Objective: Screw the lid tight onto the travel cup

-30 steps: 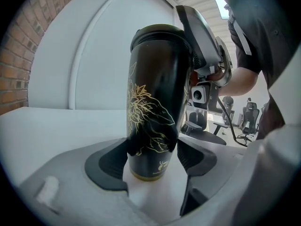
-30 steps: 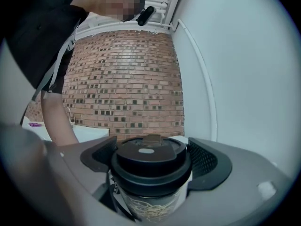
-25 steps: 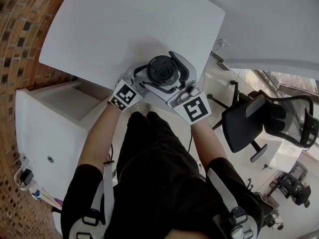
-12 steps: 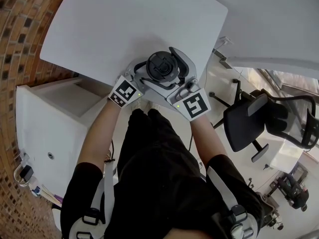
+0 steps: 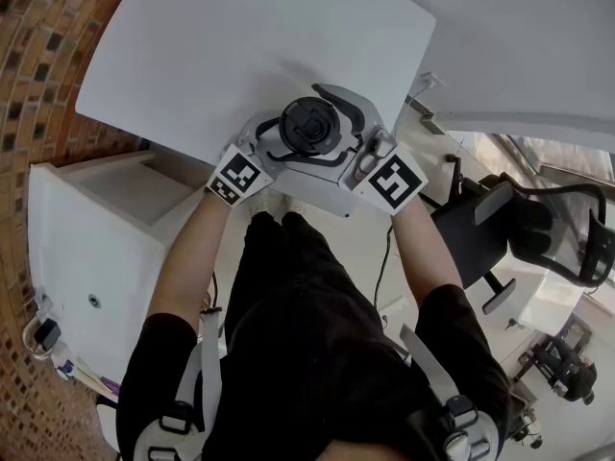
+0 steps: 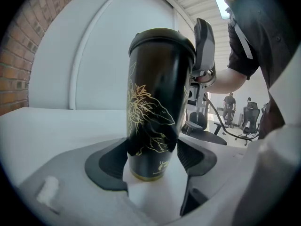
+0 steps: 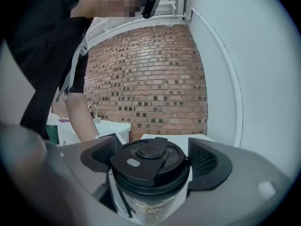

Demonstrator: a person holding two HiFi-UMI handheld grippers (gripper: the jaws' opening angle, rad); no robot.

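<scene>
Clamping the lid [image 7: 148,163], right tongs [image 7: 153,158] have turned.

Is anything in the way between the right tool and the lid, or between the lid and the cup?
Nothing visible. The lid already sits on the travel cup. The right tool closes directly on the lid's rim, and the left tool clamps the cup's lower body.

You work at a white surface [image 5: 240,46] set against a brick wall [image 5: 29,113] in what looks like an open-plan office. A black swivel office chair [image 5: 471,243] stands near you, a white cabinet [image 5: 86,257] is at your left, and more office chairs [image 6: 249,113] stand on the bright floor beyond.
</scene>
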